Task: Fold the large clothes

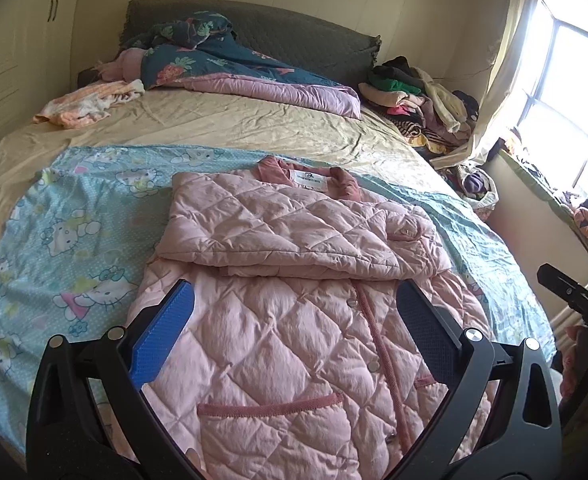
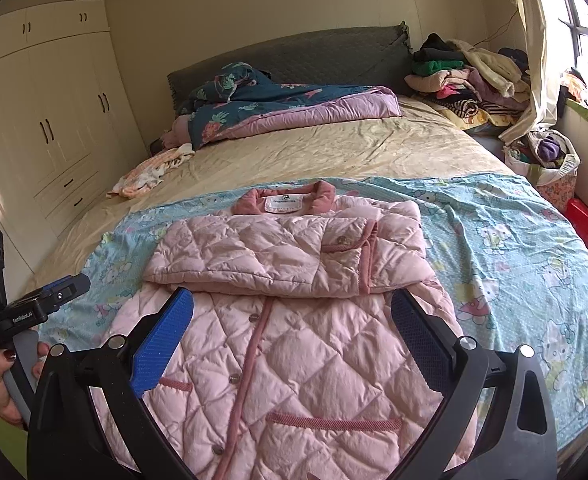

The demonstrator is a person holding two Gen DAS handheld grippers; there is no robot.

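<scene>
A pink quilted jacket [image 1: 294, 320] lies front up on a blue cartoon-print sheet [image 1: 73, 240] at the bed's near end, collar away from me. Both sleeves are folded across its chest. It also shows in the right wrist view [image 2: 294, 340]. My left gripper [image 1: 294, 300] is open and empty, hovering above the jacket's lower half. My right gripper [image 2: 291, 312] is open and empty, also above the lower half. In the right wrist view the left gripper's body shows in a hand at the left edge.
A crumpled dark floral quilt [image 2: 273, 104] lies by the headboard. A pile of clothes [image 2: 466, 76] sits at the bed's far right corner. A small peach garment [image 2: 149, 172] lies on the beige sheet. Wardrobes [image 2: 53, 120] stand on the left, a laundry bag [image 2: 550, 164] by the window.
</scene>
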